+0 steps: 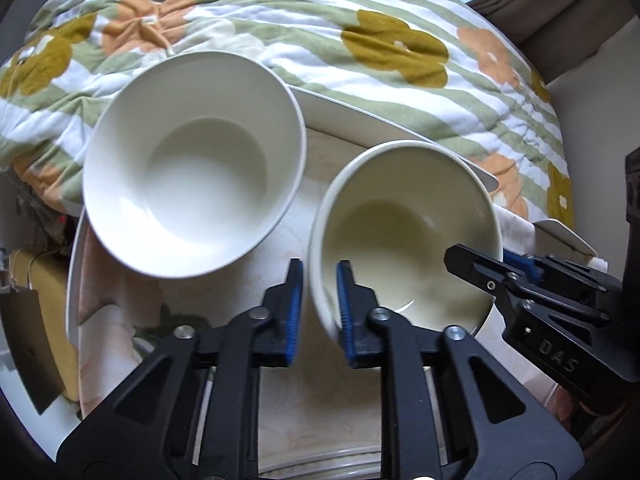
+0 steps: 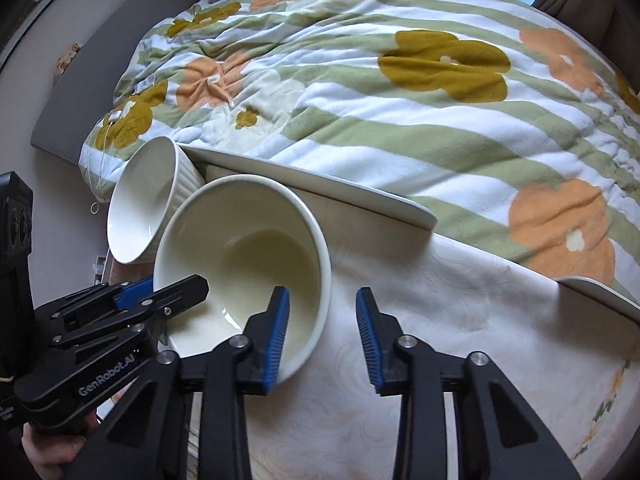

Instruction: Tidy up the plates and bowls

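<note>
Flowered quilt [image 2: 400, 92] over daylit bed

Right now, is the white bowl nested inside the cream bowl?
No: the white bowl sits beside the cream bowl, and each one is empty.

So the surface here is a table covered with a pale cream cloth [image 2: 460, 320] with a faint swirl pattern. Two bowls sit on it close together: a white ribbed ceramic bowl [image 1: 192, 168] and a slightly yellower cream ceramic bowl [image 1: 404, 236]. A long white flat plate or tray [image 2: 320, 192] lies along the far edge, I think resting against the green-striped flowered quilt [image 2: 400, 100] behind.
</note>
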